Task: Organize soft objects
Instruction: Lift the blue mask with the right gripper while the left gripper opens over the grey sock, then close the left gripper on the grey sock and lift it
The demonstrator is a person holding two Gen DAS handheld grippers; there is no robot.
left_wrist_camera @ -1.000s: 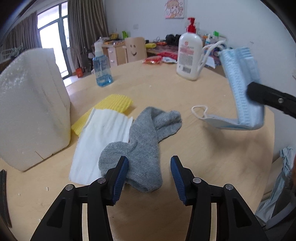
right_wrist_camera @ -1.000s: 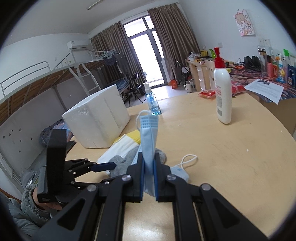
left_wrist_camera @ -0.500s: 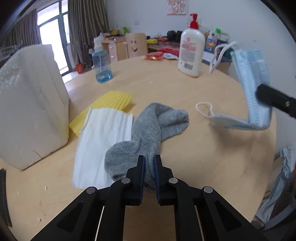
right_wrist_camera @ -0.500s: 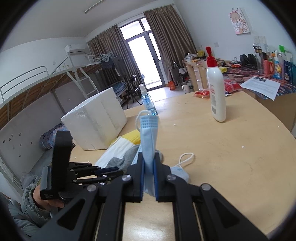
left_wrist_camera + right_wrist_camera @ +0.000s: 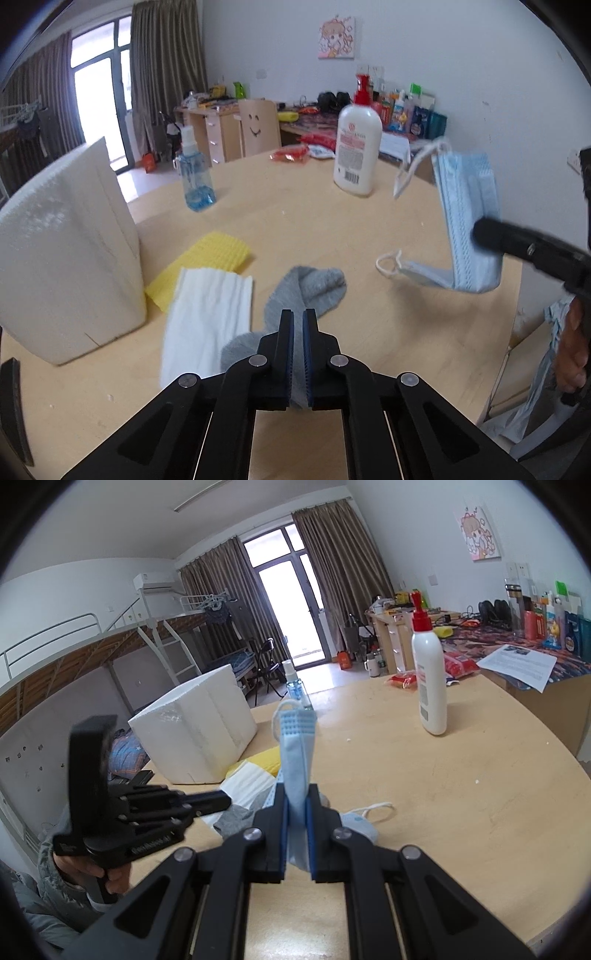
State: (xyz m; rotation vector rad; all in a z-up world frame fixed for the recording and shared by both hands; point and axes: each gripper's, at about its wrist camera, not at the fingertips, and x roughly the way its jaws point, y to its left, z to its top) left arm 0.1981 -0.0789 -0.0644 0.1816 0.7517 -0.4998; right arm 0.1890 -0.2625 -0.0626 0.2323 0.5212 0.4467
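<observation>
A smooth round wooden table [image 5: 332, 229] is filling the frame. Low centre, the left gripper [image 5: 297, 325] is pinching the ribbed grey sock [image 5: 314, 291], its jaws having just closed. At right, the right gripper [image 5: 297, 805] is clamping a pleated blue mask [image 5: 469, 221] – dangling, elastic loops loose.

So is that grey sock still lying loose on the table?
No, the left gripper is shut on the grey sock, pinching its near end between the pads.
</observation>
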